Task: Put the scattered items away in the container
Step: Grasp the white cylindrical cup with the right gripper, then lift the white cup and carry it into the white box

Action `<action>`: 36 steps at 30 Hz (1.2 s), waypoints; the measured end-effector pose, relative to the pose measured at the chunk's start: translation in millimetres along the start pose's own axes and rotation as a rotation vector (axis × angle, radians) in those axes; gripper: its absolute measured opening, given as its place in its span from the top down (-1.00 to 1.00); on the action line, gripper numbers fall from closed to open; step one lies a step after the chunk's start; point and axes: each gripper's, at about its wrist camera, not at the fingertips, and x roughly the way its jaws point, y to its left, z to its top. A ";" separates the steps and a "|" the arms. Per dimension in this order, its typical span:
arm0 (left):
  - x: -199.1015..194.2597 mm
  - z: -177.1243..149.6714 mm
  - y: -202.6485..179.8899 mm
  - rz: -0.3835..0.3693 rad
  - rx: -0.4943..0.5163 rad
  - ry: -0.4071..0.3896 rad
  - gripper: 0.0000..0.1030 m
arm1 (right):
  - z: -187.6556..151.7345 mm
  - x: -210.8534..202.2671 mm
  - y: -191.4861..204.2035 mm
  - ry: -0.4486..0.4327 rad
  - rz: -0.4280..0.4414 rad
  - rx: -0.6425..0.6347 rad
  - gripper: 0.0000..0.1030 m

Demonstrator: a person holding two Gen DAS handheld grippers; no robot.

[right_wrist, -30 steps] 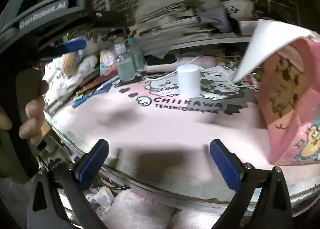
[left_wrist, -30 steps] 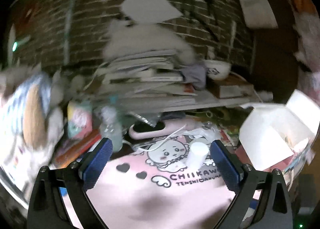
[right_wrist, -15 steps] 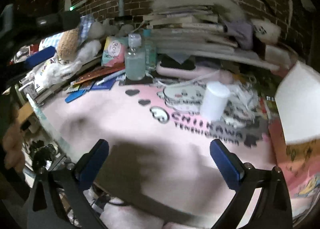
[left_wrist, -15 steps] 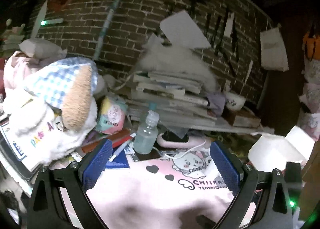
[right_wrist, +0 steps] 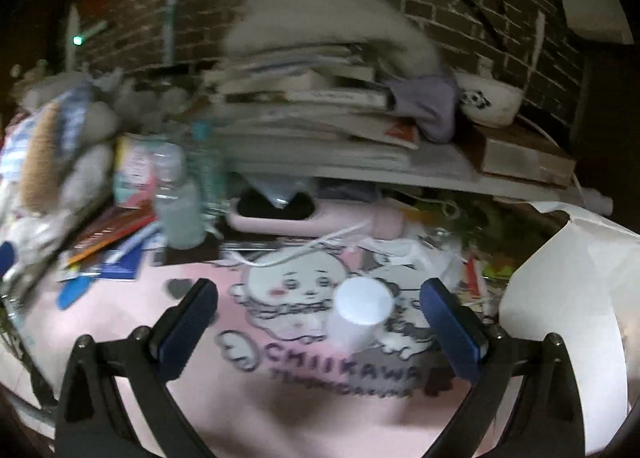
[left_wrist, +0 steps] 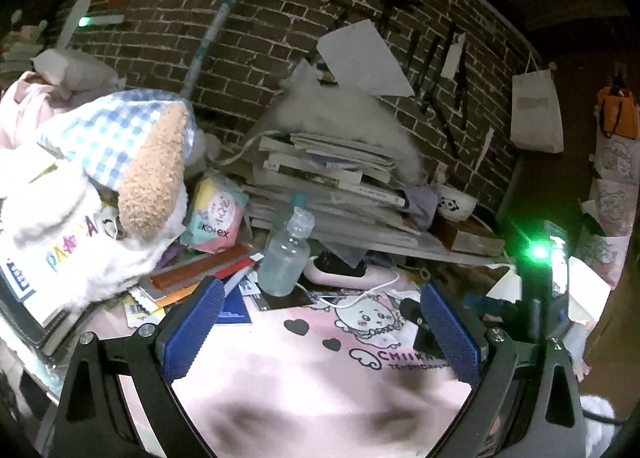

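Observation:
A small white cylinder (right_wrist: 362,310) stands upright on the pink cartoon mat (right_wrist: 280,410). My right gripper (right_wrist: 320,322) is open around it, with the cylinder nearer the right finger and touching neither. The white and pink paper bag (right_wrist: 568,318) stands open at the right edge. In the left wrist view my left gripper (left_wrist: 320,332) is open and empty above the mat (left_wrist: 304,390). A clear bottle (left_wrist: 286,258) stands beyond it. The white cylinder is hidden in that view.
A plush toy (left_wrist: 100,198) and a Kotex pack (left_wrist: 216,218) crowd the left. Pens and booklets (left_wrist: 200,274) lie by the bottle. A book stack (left_wrist: 328,178) and a panda bowl (left_wrist: 456,204) sit on a shelf behind. A pink device (right_wrist: 280,216) with a white cable lies under it.
The right gripper has come forward over the mat, so the white cylinder now sits between its fingers. The left gripper has swung left and pulled back, bringing the plush toy into view.

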 end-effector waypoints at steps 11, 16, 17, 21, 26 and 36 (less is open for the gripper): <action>15.3 -8.4 4.7 -0.029 -0.010 0.051 -0.91 | -13.5 44.3 -11.0 0.139 0.006 0.026 -0.93; 15.2 -8.6 4.4 -0.029 -0.011 0.052 -0.91 | -20.1 52.6 -10.3 0.190 0.054 0.038 -0.15; 15.0 -8.6 4.3 -0.028 -0.012 0.052 -0.91 | -21.7 54.0 -10.1 0.202 0.066 0.039 -0.01; 14.4 -8.4 4.1 -0.030 -0.014 0.053 -0.91 | -25.3 52.2 -8.1 0.193 0.093 0.038 0.27; 12.6 -8.5 2.3 -0.031 -0.009 0.050 -0.91 | -27.0 46.0 -6.5 0.180 0.115 0.040 0.27; 10.2 -8.0 1.0 -0.023 -0.007 0.053 -0.91 | -26.0 7.9 9.2 0.105 0.163 -0.013 0.27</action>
